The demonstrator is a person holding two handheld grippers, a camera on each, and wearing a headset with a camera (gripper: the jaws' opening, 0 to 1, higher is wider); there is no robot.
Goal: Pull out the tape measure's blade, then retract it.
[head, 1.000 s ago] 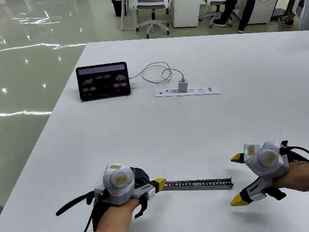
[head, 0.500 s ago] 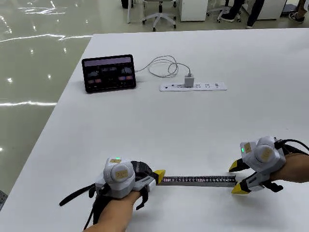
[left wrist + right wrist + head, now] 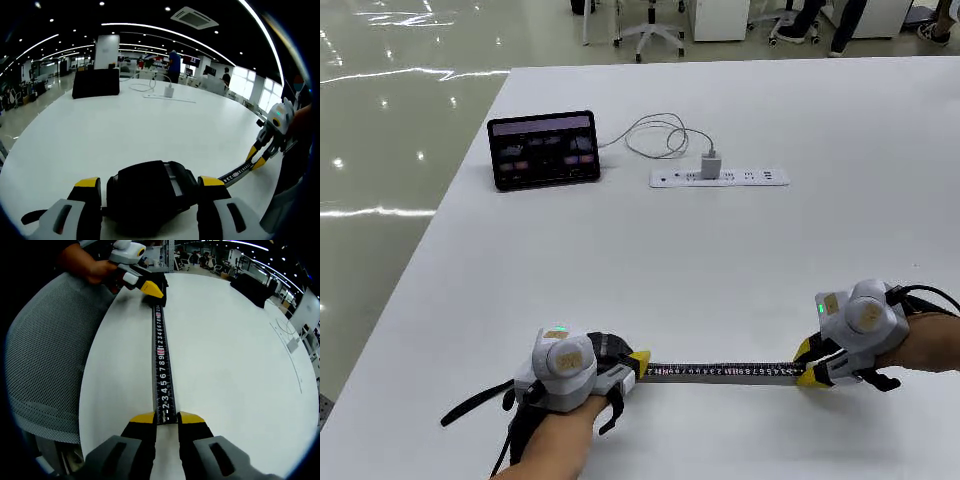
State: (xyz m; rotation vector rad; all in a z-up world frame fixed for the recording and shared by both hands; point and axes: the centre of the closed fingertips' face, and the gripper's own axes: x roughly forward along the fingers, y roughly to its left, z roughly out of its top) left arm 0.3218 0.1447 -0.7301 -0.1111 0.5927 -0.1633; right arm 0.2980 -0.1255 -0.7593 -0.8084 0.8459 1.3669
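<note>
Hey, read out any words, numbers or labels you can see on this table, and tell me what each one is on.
"2 3 4 5 6 7 8 9": printed on the tape measure's blade, counting away from the right gripper; the numbers further along are too small to read surely.
Tablet screen: lit, text too small to read.
Power strip: any markings too blurred to read.

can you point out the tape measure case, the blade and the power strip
tape measure case (image 3: 150,197): left gripper view, middle of its black body, between the jaws.
blade (image 3: 161,360): right gripper view, mid-length of the numbered strip.
power strip (image 3: 752,178): head view, right half of its white top face.
</note>
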